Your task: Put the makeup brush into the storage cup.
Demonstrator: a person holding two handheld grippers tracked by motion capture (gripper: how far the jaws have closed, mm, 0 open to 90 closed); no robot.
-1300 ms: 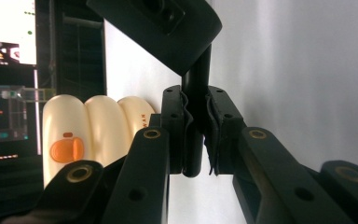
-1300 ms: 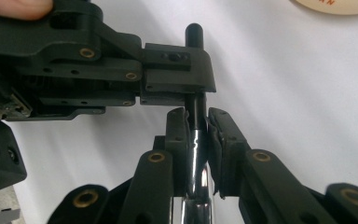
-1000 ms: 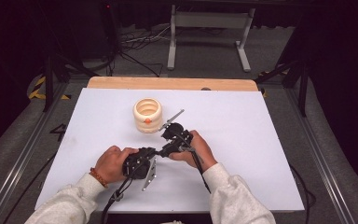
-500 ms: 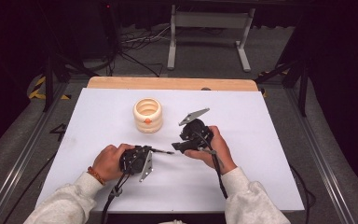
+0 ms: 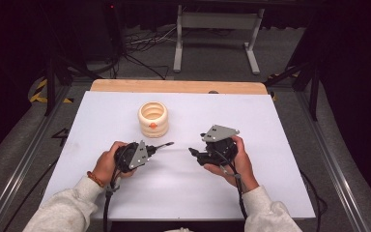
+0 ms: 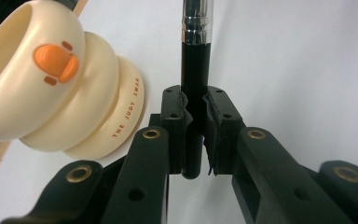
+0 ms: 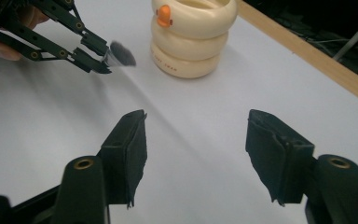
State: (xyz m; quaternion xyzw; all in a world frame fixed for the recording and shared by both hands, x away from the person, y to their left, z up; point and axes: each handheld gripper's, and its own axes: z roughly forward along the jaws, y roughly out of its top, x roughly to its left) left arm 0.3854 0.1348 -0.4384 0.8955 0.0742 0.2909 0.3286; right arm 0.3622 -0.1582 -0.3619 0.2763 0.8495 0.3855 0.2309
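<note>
Pinching a slim black brush [image 6: 195, 93] by its handle, left claw [image 5: 150, 148] sits left of centre in the high view, jaws pressed onto the shaft just below the silver ferrule. Points toward frame right there, bristle tip [image 7: 122, 53] dark and slightly blurred in the upper left of the right claw's view. Spread wide and holding nothing, right claw [image 5: 193, 152] right of centre in the high view, just across from the brush tip, well apart from it.

Stands upper centre of the white worktop [image 5: 280, 145]: a cream ringed holder [image 5: 153, 118] with an orange duck bill on its side, open at the top, just beyond the left claw (looms large at upper left in the left claw's view, near the brush shaft but not touching).

Judging the brush: light, stiff along the handle, smooth enough to slip or swivel in a loose pinch, soft and easily crushed at the bristles. Best taken on the handle, never the bristle head. Holder likely heavier and rigid, perhaps ceramic, so prone to tipping if knocked at the rim.
</note>
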